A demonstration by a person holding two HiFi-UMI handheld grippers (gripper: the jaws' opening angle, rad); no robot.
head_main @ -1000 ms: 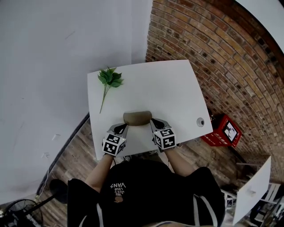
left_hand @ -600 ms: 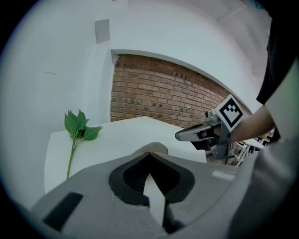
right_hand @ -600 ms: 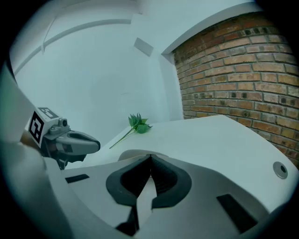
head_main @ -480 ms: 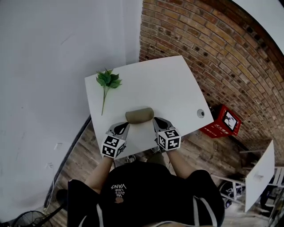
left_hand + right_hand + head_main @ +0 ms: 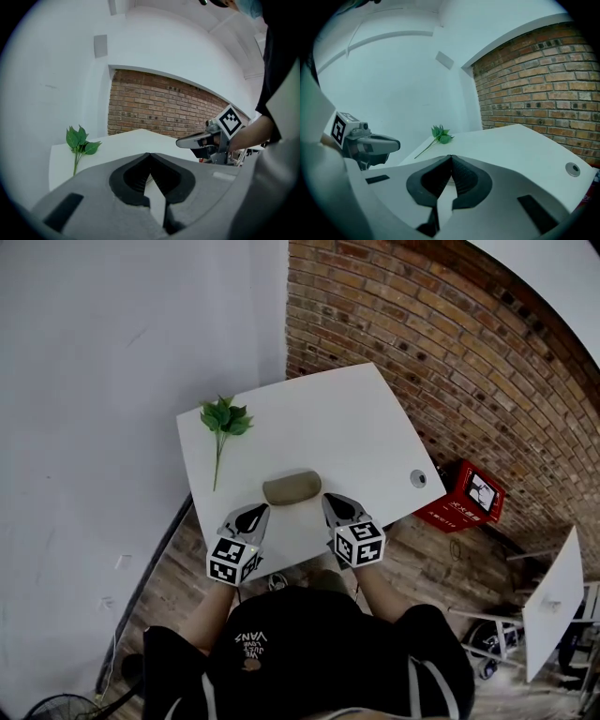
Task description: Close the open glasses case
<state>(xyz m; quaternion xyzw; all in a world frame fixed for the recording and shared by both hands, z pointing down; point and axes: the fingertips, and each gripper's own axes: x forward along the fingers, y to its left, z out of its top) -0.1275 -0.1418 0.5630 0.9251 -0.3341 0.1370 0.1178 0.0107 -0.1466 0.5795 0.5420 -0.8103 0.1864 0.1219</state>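
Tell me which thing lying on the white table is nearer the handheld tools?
The brown glasses case, closed, just beyond the left gripper and right gripper; the green leafy sprig lies farther off, at the far left corner.

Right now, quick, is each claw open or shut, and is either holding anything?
Left claw: shut, holding nothing.
Right claw: shut, holding nothing.

Black shirt (image 5: 309, 652) — "VANS" (upside down); red crate (image 5: 466, 498) print unreadable

Glasses case (image 5: 292, 487) (clear from above) hidden in both gripper views
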